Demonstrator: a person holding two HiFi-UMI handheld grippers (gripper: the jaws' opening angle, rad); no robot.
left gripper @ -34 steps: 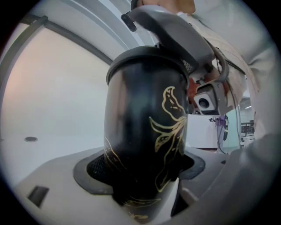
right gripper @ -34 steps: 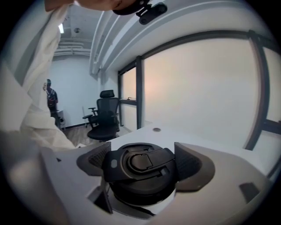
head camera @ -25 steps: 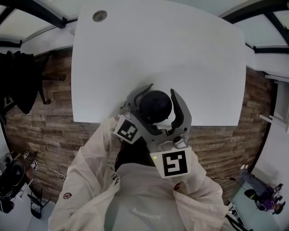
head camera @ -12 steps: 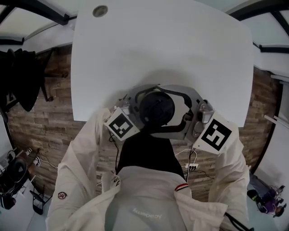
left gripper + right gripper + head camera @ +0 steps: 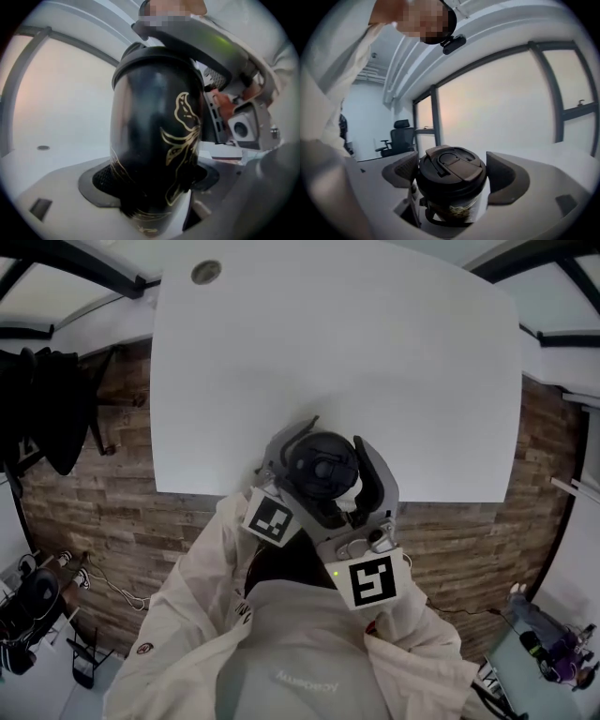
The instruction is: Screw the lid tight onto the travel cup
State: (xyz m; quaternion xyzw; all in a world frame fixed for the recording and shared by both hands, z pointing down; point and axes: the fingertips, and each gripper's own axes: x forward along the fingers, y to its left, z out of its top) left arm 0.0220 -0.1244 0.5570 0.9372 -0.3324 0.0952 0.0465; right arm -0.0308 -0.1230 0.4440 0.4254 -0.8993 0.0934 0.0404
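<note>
Over the white table's (image 5: 375,362) near edge, travel cup (image 5: 154,117) between your two grippers.
Your left gripper (image 5: 154,182) clamps the glossy black, gold-patterned body in mesh-textured pads; your right gripper's (image 5: 453,174) curved jaws stand apart round the matte black flip-tab lid (image 5: 450,164) seated on top. An office chair (image 5: 396,136) stands well behind.

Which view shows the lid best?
Right gripper view: the lid sits between the jaws with its whole top facing the camera, close and sharp. In the head view the lid is small and seen from above. The left gripper view shows only its rim over the cup.
</note>
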